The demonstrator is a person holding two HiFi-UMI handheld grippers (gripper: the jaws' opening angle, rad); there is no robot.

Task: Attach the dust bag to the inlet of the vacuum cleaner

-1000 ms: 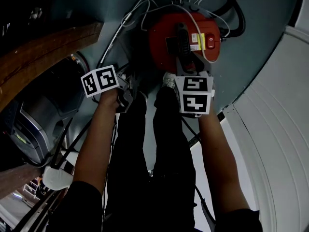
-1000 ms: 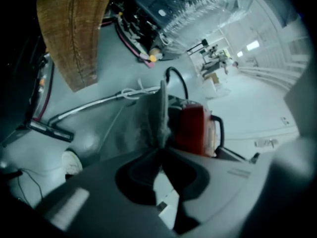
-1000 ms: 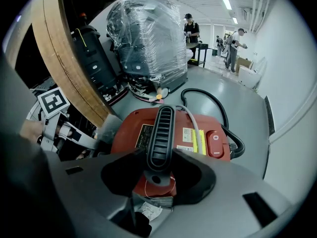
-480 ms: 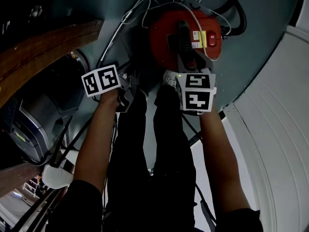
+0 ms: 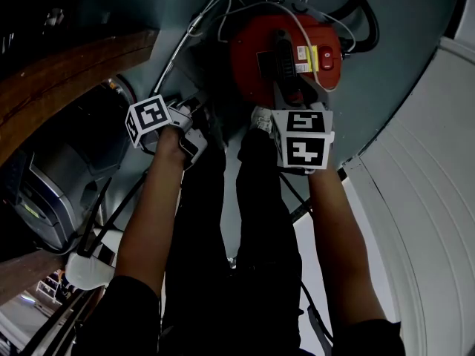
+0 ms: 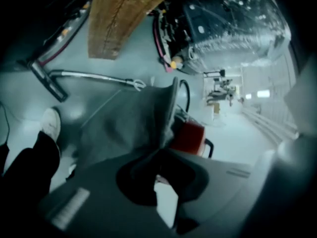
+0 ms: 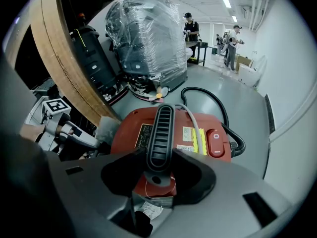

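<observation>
While the right gripper (image 7: 159, 161) is clamped around the black handle (image 7: 159, 128) of the red vacuum cleaner (image 7: 126, 130), the left gripper (image 6: 161, 155) pinches a fold of the grey dust bag (image 6: 126, 125), held just beside the machine. The bag looks unattached. No inlet is visible, so the fitting itself appears to remain.

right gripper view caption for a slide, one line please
Right gripper clamps the black handle atop the red vacuum cleaner.
</observation>
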